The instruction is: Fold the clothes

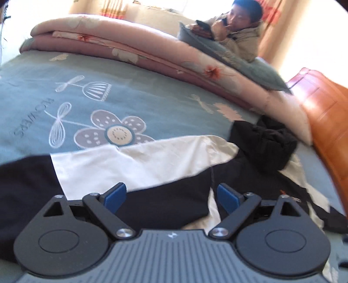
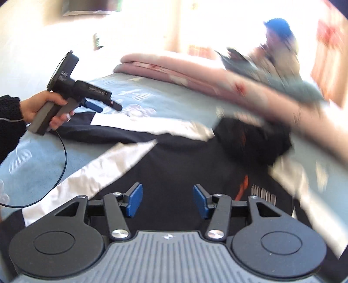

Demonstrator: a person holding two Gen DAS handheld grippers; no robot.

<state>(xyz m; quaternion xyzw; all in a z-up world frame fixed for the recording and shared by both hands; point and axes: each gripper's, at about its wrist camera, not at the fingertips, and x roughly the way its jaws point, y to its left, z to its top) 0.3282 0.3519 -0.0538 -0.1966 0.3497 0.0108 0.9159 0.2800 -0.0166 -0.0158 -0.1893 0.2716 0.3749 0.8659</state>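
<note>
While the jacket (image 2: 178, 165) sprawls limp on the bed (image 1: 152, 102) just under both claws, the left claw (image 1: 171, 197) and right claw (image 2: 168, 201) gape, holding nothing. It looks soft, light and floppy; I'd pinch a white sleeve (image 2: 91, 174) edge. Open sheet lies ahead-left, a quilt (image 1: 121, 50) beyond.

Daylight is flooding in from the back, washing out the wall (image 2: 43, 43) and curtains (image 1: 271, 19). Fisheye curving is bending the edges; corners are going dark. The right view is smearing badly across the folded quilt (image 2: 250, 91); the left is staying sharper.
</note>
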